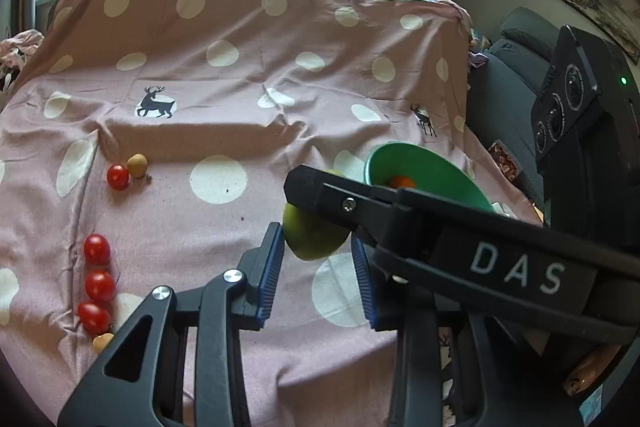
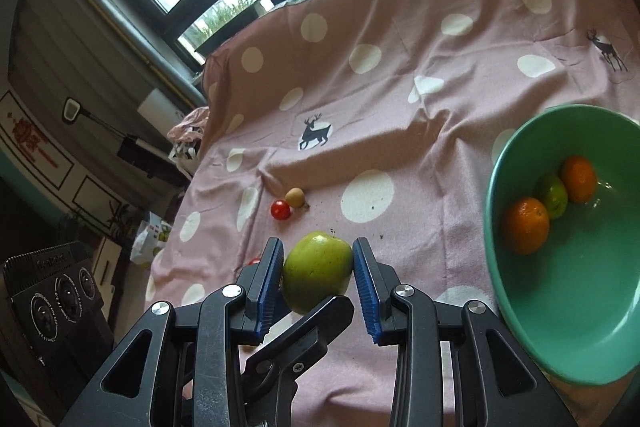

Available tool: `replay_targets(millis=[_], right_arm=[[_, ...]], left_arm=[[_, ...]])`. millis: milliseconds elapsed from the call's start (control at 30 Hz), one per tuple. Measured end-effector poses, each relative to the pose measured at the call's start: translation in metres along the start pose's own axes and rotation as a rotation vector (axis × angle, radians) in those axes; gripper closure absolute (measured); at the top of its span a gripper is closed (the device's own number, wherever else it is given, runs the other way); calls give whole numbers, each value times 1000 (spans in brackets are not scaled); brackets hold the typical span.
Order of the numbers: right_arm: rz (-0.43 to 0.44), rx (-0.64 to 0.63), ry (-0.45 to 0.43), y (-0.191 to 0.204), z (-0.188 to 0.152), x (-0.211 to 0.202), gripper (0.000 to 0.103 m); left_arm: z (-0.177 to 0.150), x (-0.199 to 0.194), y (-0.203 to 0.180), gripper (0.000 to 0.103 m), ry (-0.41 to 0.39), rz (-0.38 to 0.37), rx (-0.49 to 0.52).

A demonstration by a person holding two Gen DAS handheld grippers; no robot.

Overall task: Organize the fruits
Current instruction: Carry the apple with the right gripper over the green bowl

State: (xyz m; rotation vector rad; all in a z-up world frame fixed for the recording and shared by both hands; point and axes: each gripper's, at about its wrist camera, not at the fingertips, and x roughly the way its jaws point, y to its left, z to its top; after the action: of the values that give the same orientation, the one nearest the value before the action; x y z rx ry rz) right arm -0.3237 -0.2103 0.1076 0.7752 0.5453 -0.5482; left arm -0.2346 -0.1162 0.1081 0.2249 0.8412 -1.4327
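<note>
A green apple (image 2: pixel 317 270) sits between the blue pads of my right gripper (image 2: pixel 318 277), which is shut on it above the pink dotted cloth (image 2: pixel 400 107). In the left wrist view the same apple (image 1: pixel 312 237) lies at the tips of my left gripper (image 1: pixel 318 267), whose jaws stand wide and do not grip it; the right gripper's body (image 1: pixel 460 247) crosses in front. A green bowl (image 2: pixel 520 291) to the right holds two oranges (image 2: pixel 526 225) and a small green fruit (image 2: pixel 554 195). The bowl also shows in the left wrist view (image 1: pixel 440 175).
Three cherry tomatoes (image 1: pixel 98 283) lie in a row at the left, with a small brown fruit (image 1: pixel 103 342) below them. Another tomato (image 1: pixel 118 177) and brown fruit (image 1: pixel 137 165) lie farther back. A grey sofa (image 1: pixel 508 75) is to the right; windows are behind.
</note>
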Motion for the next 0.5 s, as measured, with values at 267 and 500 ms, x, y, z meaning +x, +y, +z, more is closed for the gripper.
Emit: replay_targets(millis=[267,500], right_arm=[[-3,59,-107,-23,8,-34,66],[-44,113,-178,-46,9,-60,66]], left_arm=[[12,6,-39,69,-24,-37,97],[15,21,-68,69,-10,-87,153]])
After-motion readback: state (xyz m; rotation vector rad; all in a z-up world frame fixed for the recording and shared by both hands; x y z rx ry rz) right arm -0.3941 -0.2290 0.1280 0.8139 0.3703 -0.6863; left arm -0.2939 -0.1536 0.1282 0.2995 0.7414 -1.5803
